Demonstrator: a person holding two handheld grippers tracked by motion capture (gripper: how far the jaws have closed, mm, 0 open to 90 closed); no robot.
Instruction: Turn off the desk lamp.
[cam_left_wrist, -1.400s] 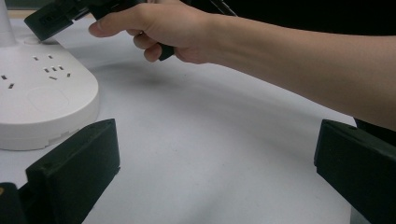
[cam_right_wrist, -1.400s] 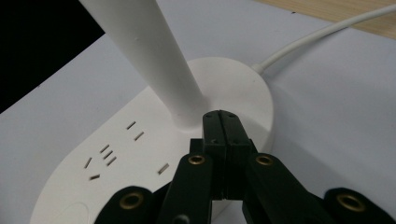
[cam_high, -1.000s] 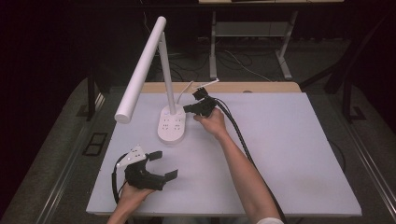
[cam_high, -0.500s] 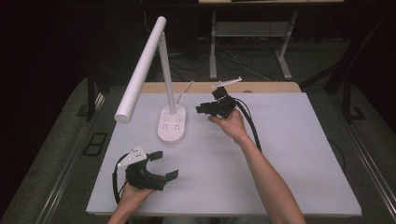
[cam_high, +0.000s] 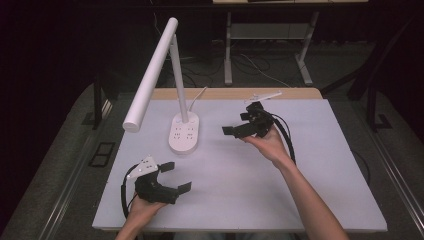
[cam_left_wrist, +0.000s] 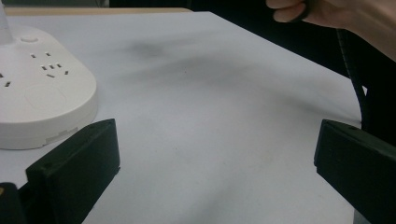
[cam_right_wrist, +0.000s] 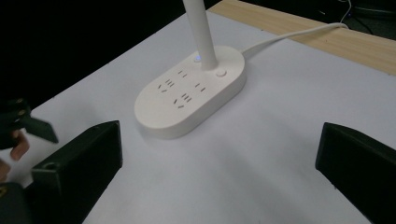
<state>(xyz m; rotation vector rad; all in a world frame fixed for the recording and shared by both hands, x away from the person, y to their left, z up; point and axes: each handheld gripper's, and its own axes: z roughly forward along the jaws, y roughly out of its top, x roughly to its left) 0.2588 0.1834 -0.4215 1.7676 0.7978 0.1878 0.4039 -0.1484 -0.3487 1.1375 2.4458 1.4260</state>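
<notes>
High view: right gripper (cam_high: 239, 131) is held above the table (cam_high: 320, 190), to the right of the lamp base (cam_high: 183, 132) and apart from it. Jaws have just been opening and now stand wide, with nothing between them. Lamp head (cam_high: 150, 75) slants up to the far left of it, and the white cord (cam_high: 197, 97) runs off the base toward the table's back edge. Left gripper (cam_high: 176, 176) sits low at the near left of the table, jaws apart and empty, with the base beyond it and clear of it.

Left gripper view: both black jaws are spread wide over bare tabletop. Lamp base (cam_left_wrist: 42, 93) lies just past the left jaw, not touching. The right hand (cam_left_wrist: 336, 18) shows at the top right, well beyond the right jaw.

Right gripper view: jaws wide apart with nothing gripped. Lamp base (cam_right_wrist: 191, 95) sits ahead, between the jaw lines but well clear of both. Its stem (cam_right_wrist: 201, 28) rises from the far end of the base, with a round button (cam_right_wrist: 221, 73) beside it. Cord (cam_right_wrist: 289, 35) leads off toward the wooden edge (cam_right_wrist: 327, 42). Left gripper (cam_right_wrist: 28, 123) shows outside the left jaw, farther off.
</notes>
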